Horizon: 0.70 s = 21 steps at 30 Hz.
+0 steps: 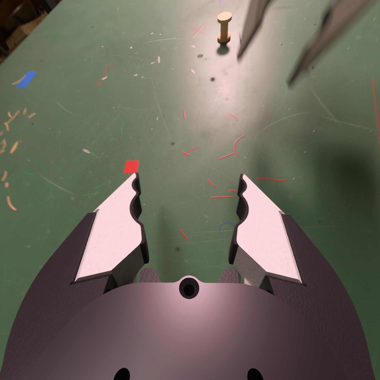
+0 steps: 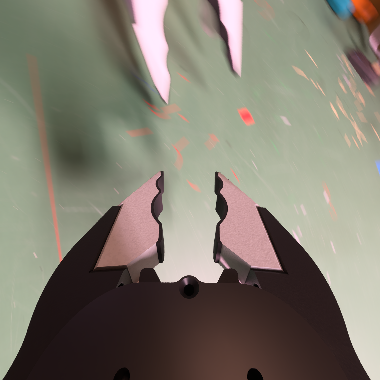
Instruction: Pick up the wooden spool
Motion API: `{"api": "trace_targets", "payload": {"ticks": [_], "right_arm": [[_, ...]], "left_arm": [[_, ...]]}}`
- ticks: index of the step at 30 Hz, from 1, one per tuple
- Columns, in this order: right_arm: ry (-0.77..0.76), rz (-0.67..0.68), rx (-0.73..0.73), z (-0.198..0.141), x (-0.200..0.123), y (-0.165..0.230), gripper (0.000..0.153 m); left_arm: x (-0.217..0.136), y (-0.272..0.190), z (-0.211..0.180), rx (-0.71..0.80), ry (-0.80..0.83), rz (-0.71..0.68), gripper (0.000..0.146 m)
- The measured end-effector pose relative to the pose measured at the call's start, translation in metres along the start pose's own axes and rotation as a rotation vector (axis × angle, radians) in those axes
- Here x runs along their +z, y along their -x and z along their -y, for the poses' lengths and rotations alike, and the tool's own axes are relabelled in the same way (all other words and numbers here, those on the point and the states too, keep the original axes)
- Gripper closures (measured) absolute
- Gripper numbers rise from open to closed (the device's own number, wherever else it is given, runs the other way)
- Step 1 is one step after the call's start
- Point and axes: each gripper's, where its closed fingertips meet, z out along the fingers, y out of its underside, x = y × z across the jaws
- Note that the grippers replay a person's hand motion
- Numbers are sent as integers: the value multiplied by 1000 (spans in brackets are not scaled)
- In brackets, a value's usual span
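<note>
A: What's the setting?

B: A scuffed green tabletop (image 1: pixel 82 102) flecked with coloured marks, with dark clutter past its far left corner.

A: And the wooden spool (image 1: pixel 224 27)?

B: Upright toward the far edge, untouched.

A: The grippers?

B: The left gripper (image 1: pixel 189 176) hangs well short, fingers spread, empty. The right gripper (image 2: pixel 189 174) is blurred, near the spool; fingers apart, gripping nothing. I'd say the whole pickup remains.
</note>
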Motion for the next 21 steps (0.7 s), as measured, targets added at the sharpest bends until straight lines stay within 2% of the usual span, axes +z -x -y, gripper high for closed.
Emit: {"api": "trace_targets", "payload": {"ticks": [1,4,7,12,16,17,19,21], "right_arm": [[40,-68,79,-25,-20,-22,106],[191,-223,285,-108,-63,-73,108],[251,-197,421,-153,-69,-85,107],[273,-170,474,-165,-54,-90,107],[279,-154,482,-165,-46,-92,129],[278,-157,469,-163,-45,-93,129],[256,-172,435,-155,-43,-93,129],[199,-186,387,-137,-41,-91,129]], "left_arm": [[0,4,0,28,2,8,57],[3,10,0,26,10,-61,62],[8,14,0,-10,-4,-124,65],[6,16,6,-88,-51,-137,64],[6,10,7,-90,-48,-110,61],[8,10,7,-86,-43,-100,61],[10,12,8,-92,-56,-82,67],[9,11,8,-162,-59,-128,75]]}}
